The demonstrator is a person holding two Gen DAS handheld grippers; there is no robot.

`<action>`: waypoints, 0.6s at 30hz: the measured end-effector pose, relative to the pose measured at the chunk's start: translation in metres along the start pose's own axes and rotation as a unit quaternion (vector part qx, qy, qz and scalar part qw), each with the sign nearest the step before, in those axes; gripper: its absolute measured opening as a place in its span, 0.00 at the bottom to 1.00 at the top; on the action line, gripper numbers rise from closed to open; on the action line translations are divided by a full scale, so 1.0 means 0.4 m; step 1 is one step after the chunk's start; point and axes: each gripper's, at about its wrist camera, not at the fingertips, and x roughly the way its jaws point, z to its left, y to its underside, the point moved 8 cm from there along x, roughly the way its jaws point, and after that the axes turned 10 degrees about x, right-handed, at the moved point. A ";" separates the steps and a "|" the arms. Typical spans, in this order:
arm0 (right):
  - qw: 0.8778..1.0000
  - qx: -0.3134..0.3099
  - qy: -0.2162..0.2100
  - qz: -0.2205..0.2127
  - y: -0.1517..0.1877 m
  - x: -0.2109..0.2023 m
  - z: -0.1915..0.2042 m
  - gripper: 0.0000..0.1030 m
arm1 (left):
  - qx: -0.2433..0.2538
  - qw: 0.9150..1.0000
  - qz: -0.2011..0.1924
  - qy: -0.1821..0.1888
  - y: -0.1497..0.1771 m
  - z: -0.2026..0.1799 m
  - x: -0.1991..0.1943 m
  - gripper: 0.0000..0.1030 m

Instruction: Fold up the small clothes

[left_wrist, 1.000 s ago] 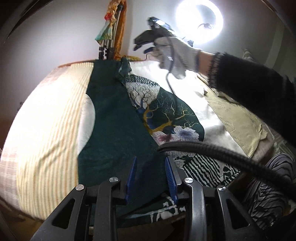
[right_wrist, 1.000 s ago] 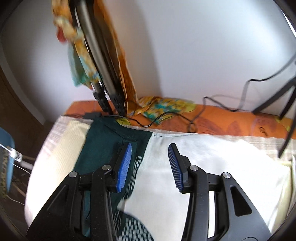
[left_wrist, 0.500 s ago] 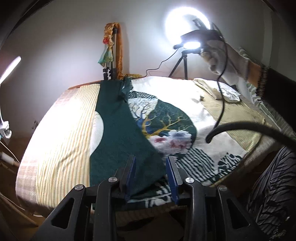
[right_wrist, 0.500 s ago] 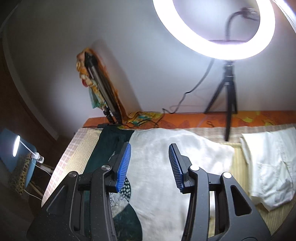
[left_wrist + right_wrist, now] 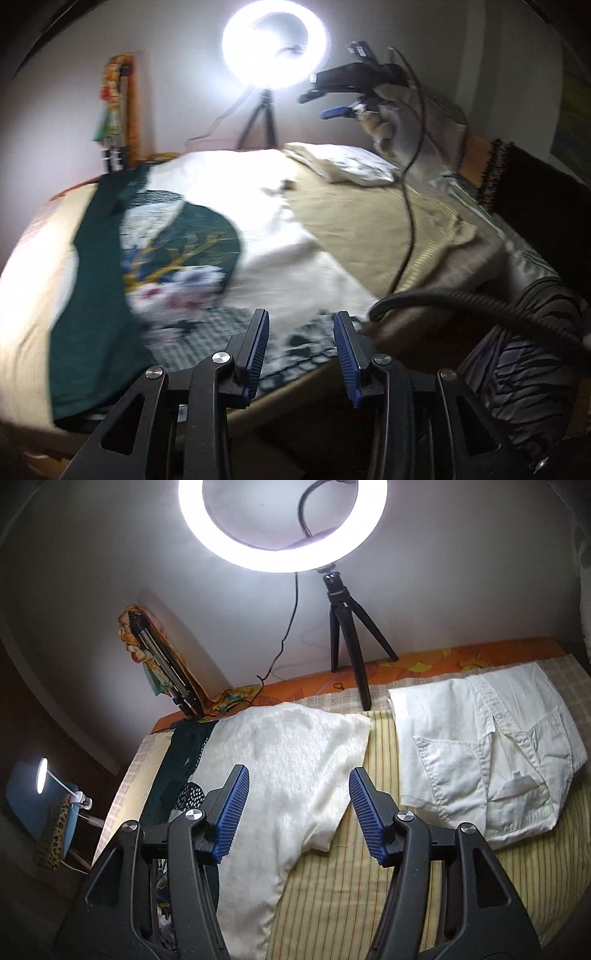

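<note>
Left gripper point(image 5: 301, 354): jaws spread, empty, above the bed's near edge. Right gripper point(image 5: 297, 812): jaws spread, empty, raised over the striped yellow bed cover point(image 5: 369, 886). Dark green printed garment point(image 5: 99, 295) lies flat at 9 o'clock; white fuzzy garment point(image 5: 288, 775) centre; folded white denim garment point(image 5: 498, 760) at 2 o'clock.

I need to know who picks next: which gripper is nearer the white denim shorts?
Right. The right gripper hovers open just left of the white denim shorts; the left gripper is at the bed's near edge over the dark green printed cloth.
</note>
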 end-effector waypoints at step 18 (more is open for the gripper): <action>0.992 0.096 -0.030 0.078 0.077 0.234 -0.130 0.58 | 0.050 0.997 0.054 0.023 -0.034 -0.167 0.204 0.38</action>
